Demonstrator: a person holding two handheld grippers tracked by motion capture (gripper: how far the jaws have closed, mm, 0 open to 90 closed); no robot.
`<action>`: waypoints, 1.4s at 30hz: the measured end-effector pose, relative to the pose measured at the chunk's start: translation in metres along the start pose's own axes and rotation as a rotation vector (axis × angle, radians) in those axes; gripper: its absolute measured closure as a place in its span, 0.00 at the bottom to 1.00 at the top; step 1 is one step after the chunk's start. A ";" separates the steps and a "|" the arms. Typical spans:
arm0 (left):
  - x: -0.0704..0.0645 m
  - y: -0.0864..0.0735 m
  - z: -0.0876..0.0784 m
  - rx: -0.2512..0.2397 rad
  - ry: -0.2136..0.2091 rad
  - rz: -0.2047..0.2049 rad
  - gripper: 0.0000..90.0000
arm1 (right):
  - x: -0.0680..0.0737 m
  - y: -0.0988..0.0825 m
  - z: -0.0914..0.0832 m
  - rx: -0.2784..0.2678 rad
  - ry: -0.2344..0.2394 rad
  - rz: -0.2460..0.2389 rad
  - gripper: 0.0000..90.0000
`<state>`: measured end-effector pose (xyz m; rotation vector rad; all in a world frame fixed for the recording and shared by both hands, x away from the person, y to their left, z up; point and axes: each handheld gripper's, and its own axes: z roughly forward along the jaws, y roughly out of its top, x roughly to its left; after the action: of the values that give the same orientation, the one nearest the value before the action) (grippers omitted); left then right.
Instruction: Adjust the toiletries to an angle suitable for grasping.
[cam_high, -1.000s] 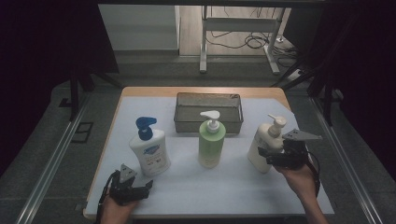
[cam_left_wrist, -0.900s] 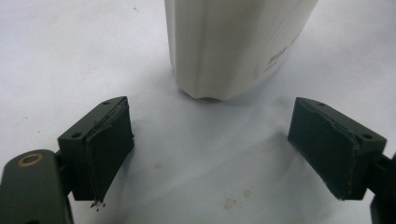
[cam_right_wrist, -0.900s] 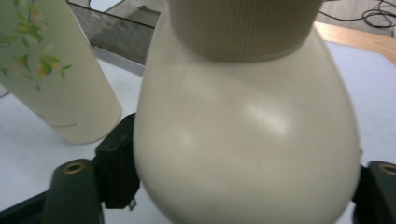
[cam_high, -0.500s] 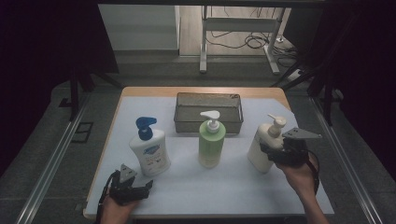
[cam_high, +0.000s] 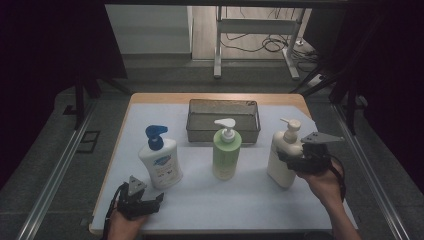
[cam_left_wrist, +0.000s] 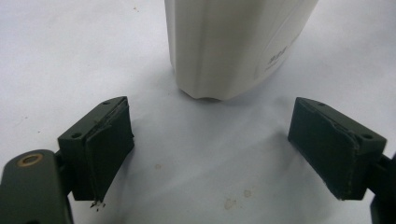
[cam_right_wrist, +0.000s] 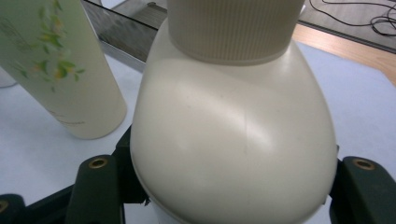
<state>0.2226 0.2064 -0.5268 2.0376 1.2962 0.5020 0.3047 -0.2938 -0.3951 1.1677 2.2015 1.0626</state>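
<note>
Cream plastic fills the space between the right tongs (cam_high: 289, 159), whose jaws press both sides of the cream pump bottle (cam_high: 284, 159) standing on the surface (cam_high: 250, 200). Ahead of the left tongs (cam_high: 159, 199), jaws spread wide, stands the blue-capped bottle (cam_high: 160, 162).

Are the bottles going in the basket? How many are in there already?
None yet, and the goal is only my guess. The wire basket looks empty. In hand: the right gripper has its jaws around the cream bottle, which is upright on the table. Left: the green bottle and the blue-pump bottle stand untouched, and the left gripper waits open.
</note>
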 end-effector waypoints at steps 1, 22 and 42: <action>0.000 0.000 0.000 -0.002 0.001 -0.002 0.15 | 0.000 0.002 -0.001 -0.001 0.003 -0.002 0.40; 0.000 0.000 0.000 -0.001 0.000 0.001 0.15 | 0.003 0.035 -0.007 -0.008 0.096 -0.021 0.40; 0.000 0.000 0.000 0.000 -0.001 0.002 0.15 | 0.005 0.074 -0.001 -0.041 0.134 -0.035 0.40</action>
<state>0.2232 0.2067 -0.5267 2.0388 1.2935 0.5017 0.3385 -0.2640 -0.3356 1.0649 2.2807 1.1978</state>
